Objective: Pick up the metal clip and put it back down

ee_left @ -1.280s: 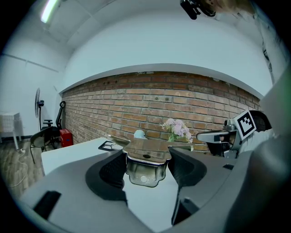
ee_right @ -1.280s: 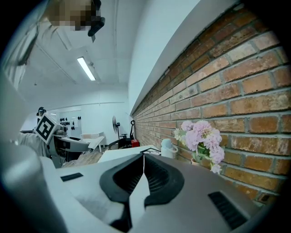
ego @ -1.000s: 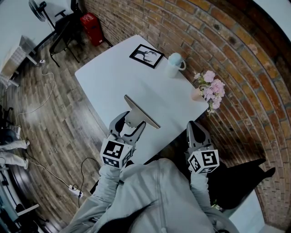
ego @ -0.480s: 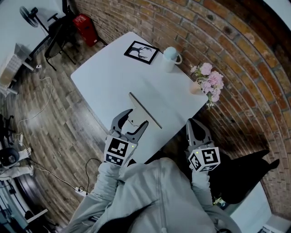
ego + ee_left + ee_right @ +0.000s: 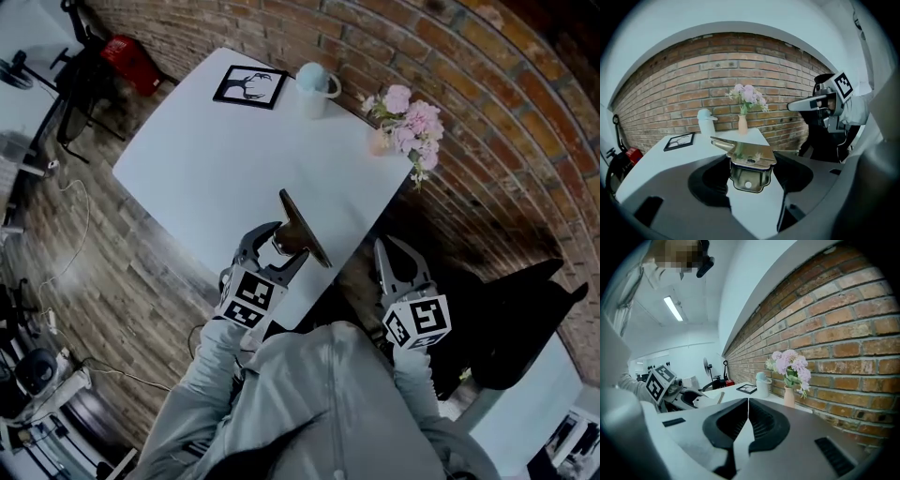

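1. Two tongs are shown in the head view. The left tongs [image 5: 281,246] are closed on the metal clip [image 5: 302,225], which is gripped by its folded handle end, with its long flat plate tilted up on edge. The clip is held well apart from the vase of pink flowers [image 5: 401,122], over the near edge of the white counter [image 5: 197,150]. Whether it touches the counter cannot be told. The right tongs [image 5: 394,247] are kept off the counter, nearer the person than the vase.
2. In the left gripper view the left tongs [image 5: 750,165] are spread wide, yet the gap is filled by the clip's [image 5: 749,161] brass-coloured handle, which is clamped from both sides. The vase [image 5: 742,124] is seen straight beyond the clip, a white mug [image 5: 707,121] just left of the vase, and a framed picture [image 5: 679,140] further left.
3. In the right gripper view the right tongs [image 5: 748,400] are pressed together with nothing between them. The vase [image 5: 789,397] is seen ahead and slightly right.
4. Setting the clip down is judged to be the step in hand. The plate should be levelled first and lowered slowly onto bare counter, further in from the edge and well short of the vase. The grip should be released only once the clip is fully supported.
5. No brand or readable writing is found. Only square markers are carried on the cubes [image 5: 417,323].
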The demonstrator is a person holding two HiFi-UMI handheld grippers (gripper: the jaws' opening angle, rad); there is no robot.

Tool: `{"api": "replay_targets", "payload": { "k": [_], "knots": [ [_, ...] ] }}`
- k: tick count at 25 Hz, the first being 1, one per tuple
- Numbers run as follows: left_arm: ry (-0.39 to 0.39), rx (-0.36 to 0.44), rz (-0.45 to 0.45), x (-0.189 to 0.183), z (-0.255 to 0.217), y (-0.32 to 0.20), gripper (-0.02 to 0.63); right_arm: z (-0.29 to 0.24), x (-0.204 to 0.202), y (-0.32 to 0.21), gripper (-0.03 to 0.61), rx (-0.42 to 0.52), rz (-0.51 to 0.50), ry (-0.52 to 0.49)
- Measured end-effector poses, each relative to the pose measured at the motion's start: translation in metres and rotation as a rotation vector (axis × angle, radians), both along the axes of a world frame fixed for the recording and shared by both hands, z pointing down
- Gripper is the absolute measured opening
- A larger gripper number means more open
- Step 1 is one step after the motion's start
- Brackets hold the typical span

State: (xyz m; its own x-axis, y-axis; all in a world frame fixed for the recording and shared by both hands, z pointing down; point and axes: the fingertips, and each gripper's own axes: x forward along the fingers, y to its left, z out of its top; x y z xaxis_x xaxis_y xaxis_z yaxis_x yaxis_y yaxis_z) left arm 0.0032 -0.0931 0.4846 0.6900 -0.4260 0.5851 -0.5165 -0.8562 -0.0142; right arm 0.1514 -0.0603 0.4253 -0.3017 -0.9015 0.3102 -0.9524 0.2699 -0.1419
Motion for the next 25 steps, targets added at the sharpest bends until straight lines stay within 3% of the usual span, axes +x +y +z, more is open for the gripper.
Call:
{"api": "replay_targets", "payload": {
  "k": [9,25],
  "knots": [
    [-0.096,-0.082,0.17,0.019,0.06,0.022,0.301,0.02,0.003,0.017,0.025,-0.047,0.056,-0.001],
    [-0.191,-0.154,0.253,0.028,0.134,0.037,0.302,0.049,-0.003,0.025,0.025,-0.118,0.047,0.022]
  ]
}}
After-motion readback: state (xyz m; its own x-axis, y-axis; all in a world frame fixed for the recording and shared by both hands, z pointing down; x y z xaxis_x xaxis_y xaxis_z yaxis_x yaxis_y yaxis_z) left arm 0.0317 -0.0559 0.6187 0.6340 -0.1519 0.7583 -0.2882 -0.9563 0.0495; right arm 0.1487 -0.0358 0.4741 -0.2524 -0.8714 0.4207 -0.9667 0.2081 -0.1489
